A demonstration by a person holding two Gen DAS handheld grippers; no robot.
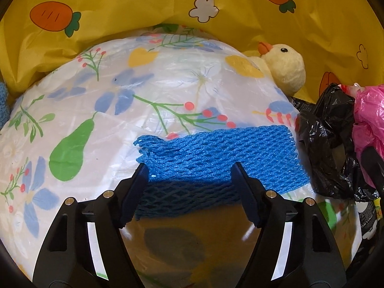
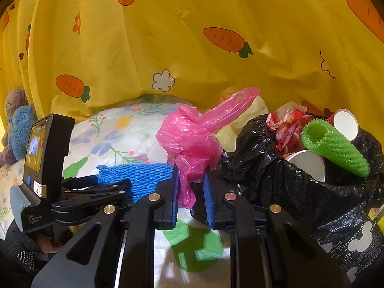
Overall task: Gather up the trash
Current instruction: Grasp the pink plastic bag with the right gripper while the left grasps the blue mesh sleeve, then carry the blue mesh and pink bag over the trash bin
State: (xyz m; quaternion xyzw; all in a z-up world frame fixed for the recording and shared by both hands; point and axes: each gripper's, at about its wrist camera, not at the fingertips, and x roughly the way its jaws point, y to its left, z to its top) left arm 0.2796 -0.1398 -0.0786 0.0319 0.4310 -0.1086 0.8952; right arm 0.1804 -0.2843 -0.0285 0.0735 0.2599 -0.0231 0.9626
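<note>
Beside the black trash bag (image 2: 276,182), just right of it, right gripper (image 2: 192,192) pinches a pink plastic bag (image 2: 189,139); left gripper (image 1: 189,180), fingers spread, straddles the blue foam net (image 1: 216,151) lying crosswise on the floral tablecloth (image 1: 96,96).

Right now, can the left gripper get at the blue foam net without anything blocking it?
Probably yes. The left gripper has its jaws spread on either side of the blue foam net, which lies flat on the floral tablecloth. Nothing sits between them; the black trash bag is off to the side.
</note>
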